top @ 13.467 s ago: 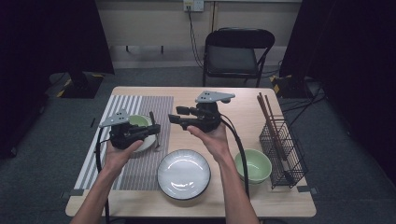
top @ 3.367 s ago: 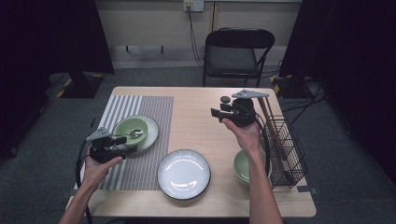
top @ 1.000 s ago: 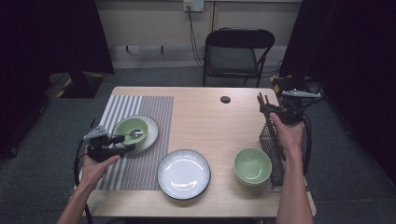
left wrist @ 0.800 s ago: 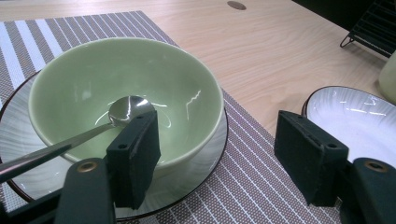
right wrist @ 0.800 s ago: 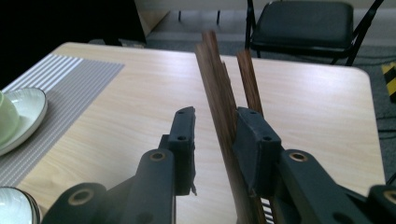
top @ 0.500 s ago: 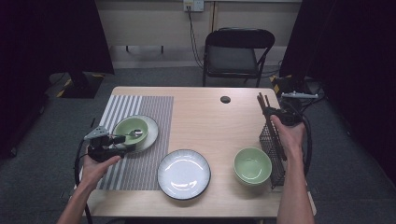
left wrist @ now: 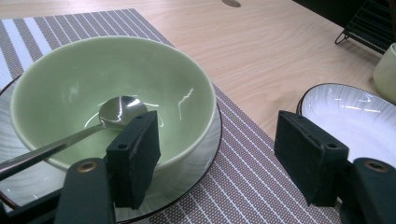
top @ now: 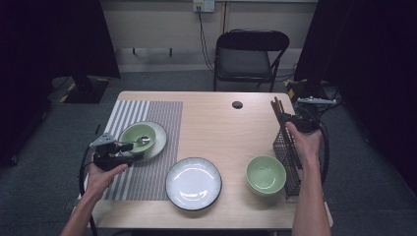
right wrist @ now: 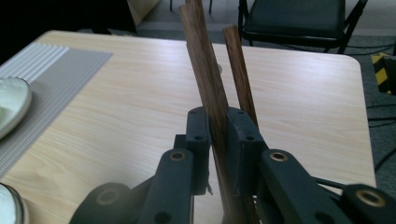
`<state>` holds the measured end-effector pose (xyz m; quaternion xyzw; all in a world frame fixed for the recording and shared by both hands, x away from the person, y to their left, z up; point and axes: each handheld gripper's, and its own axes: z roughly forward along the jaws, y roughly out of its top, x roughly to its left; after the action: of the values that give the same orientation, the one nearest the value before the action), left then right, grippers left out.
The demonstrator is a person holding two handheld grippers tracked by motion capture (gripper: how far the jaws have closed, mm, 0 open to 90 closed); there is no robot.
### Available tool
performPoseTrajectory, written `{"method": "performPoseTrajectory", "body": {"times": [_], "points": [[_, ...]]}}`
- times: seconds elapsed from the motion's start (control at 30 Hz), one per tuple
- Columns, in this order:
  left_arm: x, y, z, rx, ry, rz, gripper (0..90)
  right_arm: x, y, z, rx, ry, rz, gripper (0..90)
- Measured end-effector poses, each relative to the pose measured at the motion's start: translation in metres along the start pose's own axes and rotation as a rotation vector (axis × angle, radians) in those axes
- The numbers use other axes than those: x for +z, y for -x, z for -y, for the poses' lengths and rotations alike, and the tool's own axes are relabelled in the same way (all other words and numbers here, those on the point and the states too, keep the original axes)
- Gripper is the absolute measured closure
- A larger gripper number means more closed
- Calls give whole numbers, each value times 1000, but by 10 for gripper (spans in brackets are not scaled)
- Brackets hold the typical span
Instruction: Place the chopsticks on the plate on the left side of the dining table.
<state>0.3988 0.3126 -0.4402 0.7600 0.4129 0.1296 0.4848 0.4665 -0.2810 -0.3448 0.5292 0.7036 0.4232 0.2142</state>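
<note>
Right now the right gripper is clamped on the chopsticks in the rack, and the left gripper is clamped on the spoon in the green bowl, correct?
Not quite. The left gripper is open beside the green bowl, not clamped on the spoon, as the left gripper view shows. The right gripper is indeed clamped on the chopsticks.

1. The left gripper (top: 129, 146) is black, with a grey three-cornered plate on top and a black cable looping from its back.
2. Its jaws are flat black blocks on dark arms, each with a brass-coloured rivet and small screw holes.
3. The right gripper (top: 284, 119) is the same: black body, grey plate, trailing black cable.
4. Both forearms are bare, no sleeves.
</note>
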Motion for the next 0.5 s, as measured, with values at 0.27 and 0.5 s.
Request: {"method": "performPoseTrajectory", "body": {"times": [0.27, 0.5], "points": [[0, 1, 0, 10, 0, 4, 308, -3, -2, 0, -12, 15, -12, 798], [-1, 0, 0, 4, 3, 0, 308, -2, -5, 0, -37, 4, -3, 791]]}}
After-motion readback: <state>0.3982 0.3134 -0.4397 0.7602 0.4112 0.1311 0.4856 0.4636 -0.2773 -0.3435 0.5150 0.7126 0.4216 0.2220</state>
